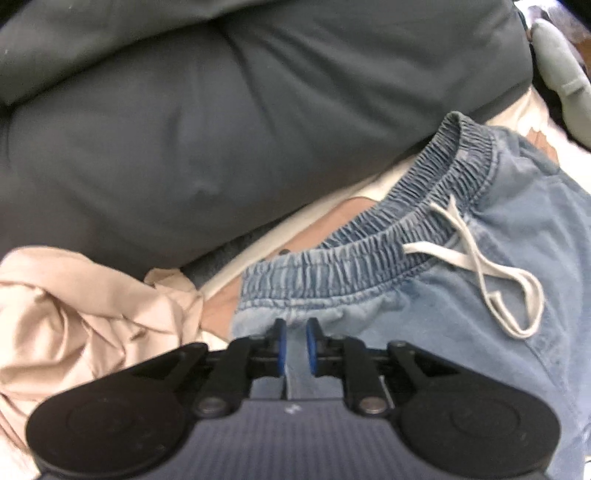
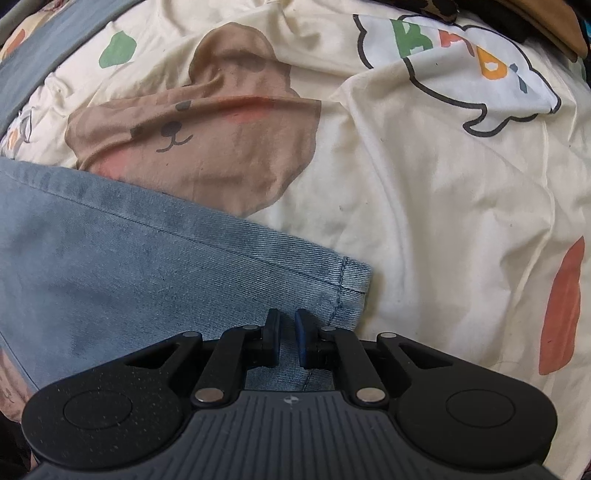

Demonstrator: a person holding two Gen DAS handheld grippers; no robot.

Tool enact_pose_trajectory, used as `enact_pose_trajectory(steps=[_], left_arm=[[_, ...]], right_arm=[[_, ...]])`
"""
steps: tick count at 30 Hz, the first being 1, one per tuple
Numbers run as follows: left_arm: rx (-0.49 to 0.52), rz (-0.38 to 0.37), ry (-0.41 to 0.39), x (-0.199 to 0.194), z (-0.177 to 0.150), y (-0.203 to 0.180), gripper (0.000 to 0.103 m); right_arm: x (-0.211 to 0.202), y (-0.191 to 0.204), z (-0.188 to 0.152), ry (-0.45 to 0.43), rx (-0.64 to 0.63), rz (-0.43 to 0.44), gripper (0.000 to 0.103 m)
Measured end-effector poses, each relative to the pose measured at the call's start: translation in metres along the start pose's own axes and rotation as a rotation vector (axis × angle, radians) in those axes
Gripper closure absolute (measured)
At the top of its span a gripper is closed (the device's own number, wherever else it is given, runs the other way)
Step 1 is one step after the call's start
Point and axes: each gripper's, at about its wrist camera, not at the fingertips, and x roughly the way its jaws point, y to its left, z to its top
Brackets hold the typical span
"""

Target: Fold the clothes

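Light-blue denim jeans (image 1: pixel 461 295) lie on the bed, their elastic waistband (image 1: pixel 369 254) and white drawstring (image 1: pixel 480 266) facing me in the left wrist view. My left gripper (image 1: pixel 295 328) sits just below the waistband near its left end. Its blue pads stand a narrow gap apart with a ridge of denim between them. In the right wrist view a jeans leg (image 2: pixel 147 280) ends in a stitched hem (image 2: pixel 351 284). My right gripper (image 2: pixel 287 325) points down on the leg just short of the hem, jaws nearly together with denim filling the gap.
A large dark grey cushion (image 1: pixel 221 129) lies behind the waistband. A crumpled beige garment (image 1: pixel 74 314) is heaped to the left of the jeans. The cream bedsheet (image 2: pixel 443 221) with a bear print (image 2: pixel 221 140) spreads beyond the hem. Dark and brown items (image 2: pixel 535 22) lie at the far right.
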Motion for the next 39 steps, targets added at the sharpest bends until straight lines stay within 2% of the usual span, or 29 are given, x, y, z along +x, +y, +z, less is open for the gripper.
enact_pose_trajectory(steps=[5, 12, 16, 19, 24, 28, 32, 36, 39], left_arm=[[-0.054, -0.02, 0.016, 0.013, -0.006, -0.005, 0.089], [-0.105, 0.019, 0.046, 0.051, -0.003, -0.005, 0.093], [-0.107, 0.058, 0.01, 0.066, -0.003, -0.011, 0.099], [-0.155, 0.069, -0.002, 0.071, -0.001, -0.009, 0.1], [-0.11, 0.126, 0.074, 0.064, 0.01, -0.022, 0.1], [-0.131, 0.084, 0.112, 0.046, 0.02, -0.014, 0.1], [-0.107, 0.06, 0.09, 0.02, 0.03, -0.014, 0.093], [-0.122, -0.028, 0.072, 0.0, 0.046, -0.023, 0.09], [-0.083, -0.106, 0.044, -0.009, 0.062, -0.055, 0.074]], right_arm=[[0.0, 0.004, -0.002, 0.007, -0.015, 0.0, 0.089], [0.001, 0.006, -0.006, 0.009, -0.02, 0.011, 0.089], [0.001, 0.01, -0.006, 0.015, -0.03, 0.01, 0.089], [0.001, 0.012, -0.006, 0.023, -0.035, 0.013, 0.089], [0.001, 0.013, -0.011, 0.018, -0.039, 0.026, 0.089], [0.0, 0.013, -0.018, -0.003, -0.026, 0.041, 0.089], [-0.001, 0.014, -0.025, -0.023, -0.015, 0.05, 0.089], [-0.001, 0.016, -0.031, -0.036, 0.024, 0.062, 0.089], [-0.001, 0.016, -0.033, -0.032, 0.039, 0.07, 0.089]])
